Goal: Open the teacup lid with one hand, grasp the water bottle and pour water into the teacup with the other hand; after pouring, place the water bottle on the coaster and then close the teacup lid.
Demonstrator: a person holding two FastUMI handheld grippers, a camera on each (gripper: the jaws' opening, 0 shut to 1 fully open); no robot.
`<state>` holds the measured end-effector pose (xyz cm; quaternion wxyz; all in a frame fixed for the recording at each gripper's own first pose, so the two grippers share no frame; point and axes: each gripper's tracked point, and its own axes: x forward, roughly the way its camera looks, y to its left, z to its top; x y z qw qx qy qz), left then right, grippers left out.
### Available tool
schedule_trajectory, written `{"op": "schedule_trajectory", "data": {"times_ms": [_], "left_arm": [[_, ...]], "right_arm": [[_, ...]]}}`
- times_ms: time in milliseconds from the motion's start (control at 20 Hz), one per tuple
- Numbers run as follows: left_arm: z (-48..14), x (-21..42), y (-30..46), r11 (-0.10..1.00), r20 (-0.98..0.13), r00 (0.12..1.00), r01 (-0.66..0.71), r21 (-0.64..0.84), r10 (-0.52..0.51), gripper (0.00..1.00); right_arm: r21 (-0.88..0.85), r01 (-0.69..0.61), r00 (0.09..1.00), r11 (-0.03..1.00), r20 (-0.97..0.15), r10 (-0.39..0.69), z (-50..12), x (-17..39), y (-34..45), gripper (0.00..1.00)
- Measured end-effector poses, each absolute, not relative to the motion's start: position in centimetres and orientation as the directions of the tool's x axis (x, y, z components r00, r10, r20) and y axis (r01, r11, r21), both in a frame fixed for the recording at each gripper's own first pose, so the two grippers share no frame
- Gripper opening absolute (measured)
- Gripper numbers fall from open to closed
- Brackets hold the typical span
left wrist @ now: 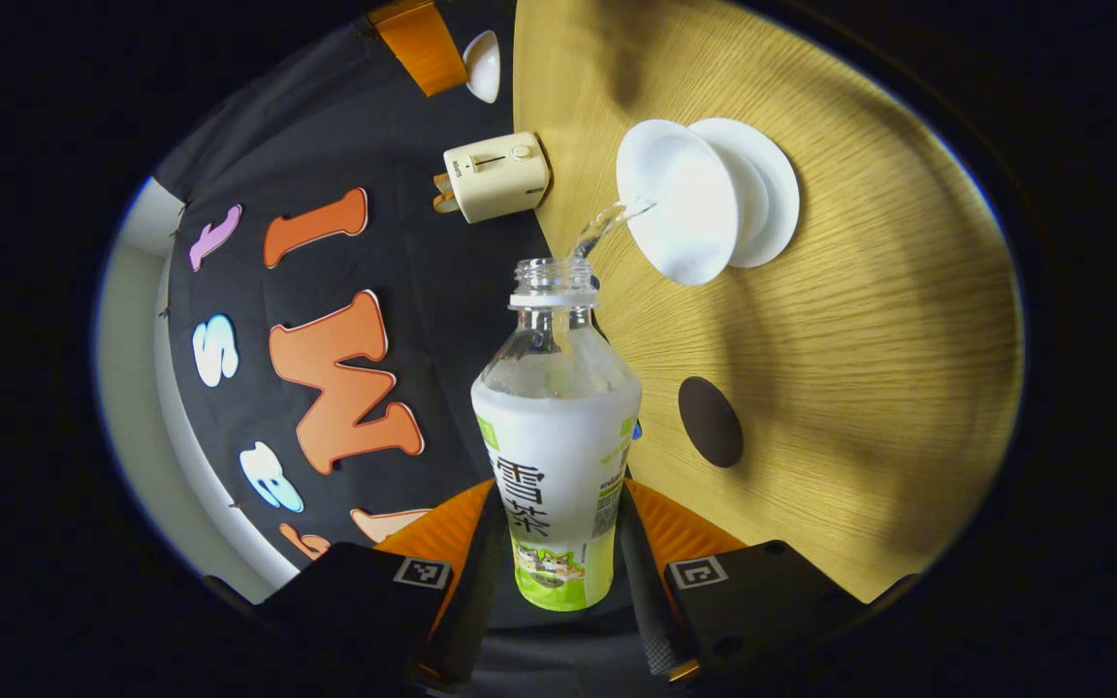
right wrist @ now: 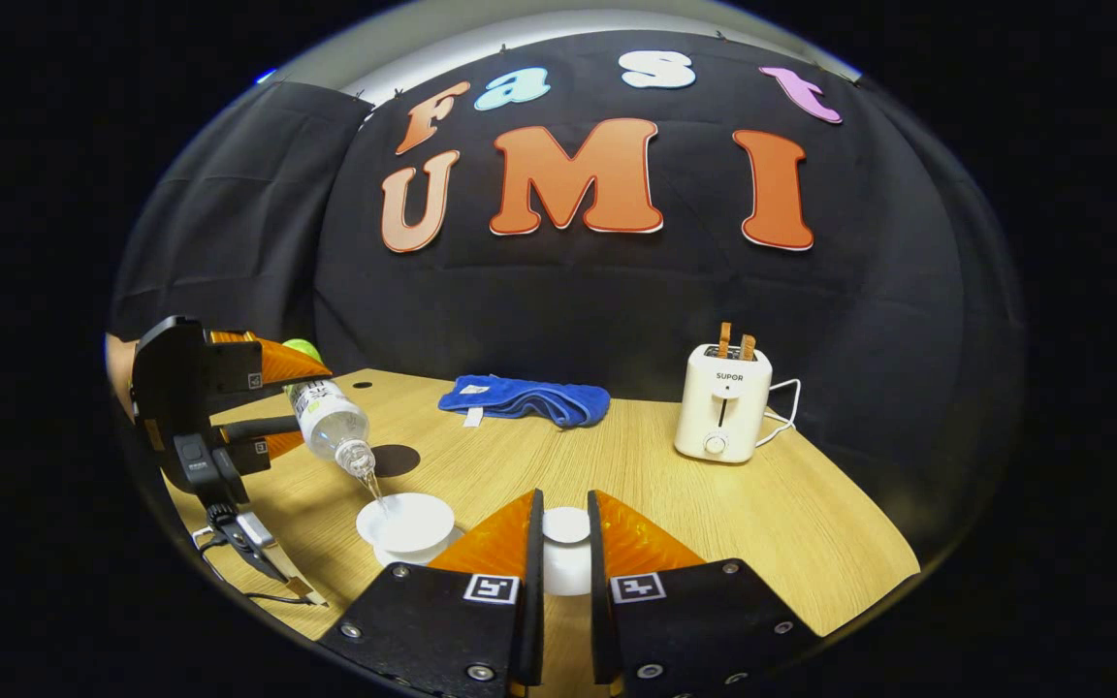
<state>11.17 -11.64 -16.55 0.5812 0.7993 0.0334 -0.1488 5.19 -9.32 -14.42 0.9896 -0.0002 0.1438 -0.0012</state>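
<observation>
Over the white porcelain teacup (left wrist: pixel 680 208) on its white saucer (left wrist: pixel 770 189), your clear plastic water bottle with the white-and-green label (left wrist: pixel 556 441) is tipped mouth-down, and a thin stream (left wrist: pixel 605 225) runs from the neck into the cup. Your left gripper (left wrist: pixel 558 567) is clamped on the bottle's labelled lower body, a finger pressing on each side. Your right gripper (right wrist: pixel 565 553) is clenched on the small white teacup lid (right wrist: pixel 566 528), holding it just beside the cup.

The stream enters near the cup's rim, not its centre, so a small wobble of your wrist could send water onto the saucer or the light wooden surface (left wrist: pixel 859 368). Tip further and the flow may surge and overfill the cup. A squeeze on the soft bottle could also spurt water. The dark round coaster (left wrist: pixel 711 422) lies near; swing the bottle upright first, or drips will trail across. Keep the lid clear of the stream.
</observation>
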Motion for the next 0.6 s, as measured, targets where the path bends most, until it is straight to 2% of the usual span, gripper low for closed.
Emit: {"op": "schedule_trajectory", "data": {"times_ms": [600], "left_arm": [[-14.0,11.5,-11.6,-0.427,-0.242,0.964,0.174,0.888,-0.110,0.66]], "right_arm": [[0.008,-0.023,0.962,1.000,-0.272,0.025,-13.9,4.8,-8.8,0.20]]}}
